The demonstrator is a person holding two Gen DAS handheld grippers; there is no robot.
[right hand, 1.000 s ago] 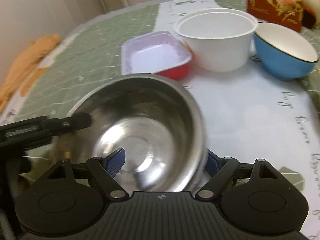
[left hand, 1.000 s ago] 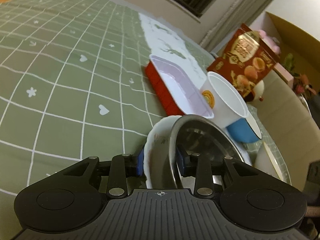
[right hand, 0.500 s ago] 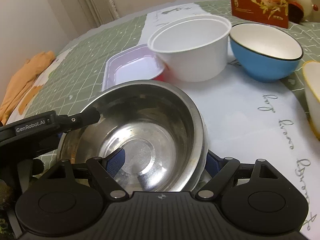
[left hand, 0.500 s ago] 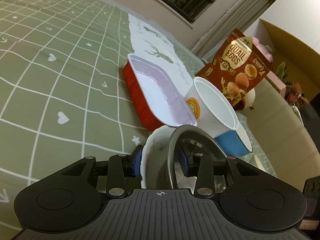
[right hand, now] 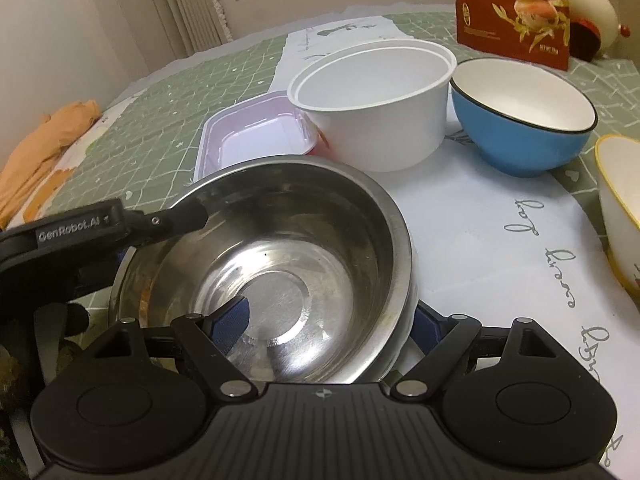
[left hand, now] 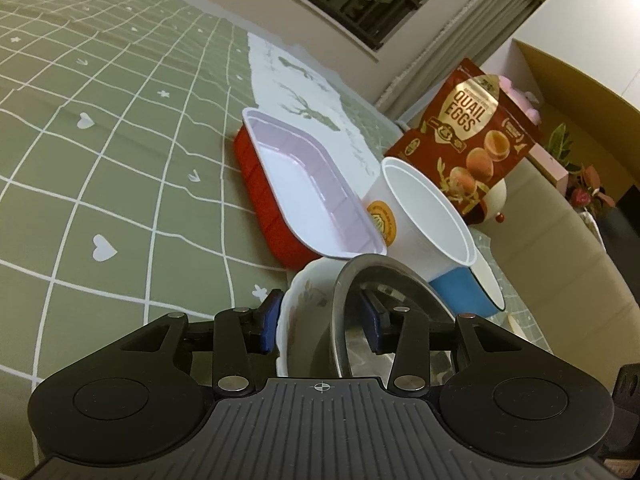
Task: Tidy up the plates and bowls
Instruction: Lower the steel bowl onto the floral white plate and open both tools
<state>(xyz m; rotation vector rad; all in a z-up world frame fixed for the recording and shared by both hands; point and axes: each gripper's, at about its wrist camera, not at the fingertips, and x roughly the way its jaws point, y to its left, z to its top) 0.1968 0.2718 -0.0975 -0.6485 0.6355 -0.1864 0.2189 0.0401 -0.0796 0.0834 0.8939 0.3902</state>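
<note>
A steel bowl [right hand: 280, 264] sits nested inside a white flowered bowl [left hand: 304, 300]. My left gripper [left hand: 320, 320] is shut on the near rims of both, one finger outside the white bowl and one inside the steel bowl [left hand: 380, 280]. My right gripper [right hand: 332, 324] straddles the steel bowl's other side, one blue pad [right hand: 230, 320] inside and one outside; it grips the rim. The left gripper's finger also shows in the right wrist view [right hand: 120, 228].
Behind stand a red tray with a pink inside [left hand: 304, 184], a white plastic tub [right hand: 372, 96], a blue bowl [right hand: 524, 120] and a quail-egg bag [left hand: 476, 136]. A yellow-rimmed white bowl [right hand: 620, 208] is at right. An orange cloth [right hand: 44, 152] lies far left.
The stacked bowls, held by both grippers, have come down and drawn back a little from the tray and tub. Both grips are unchanged.
</note>
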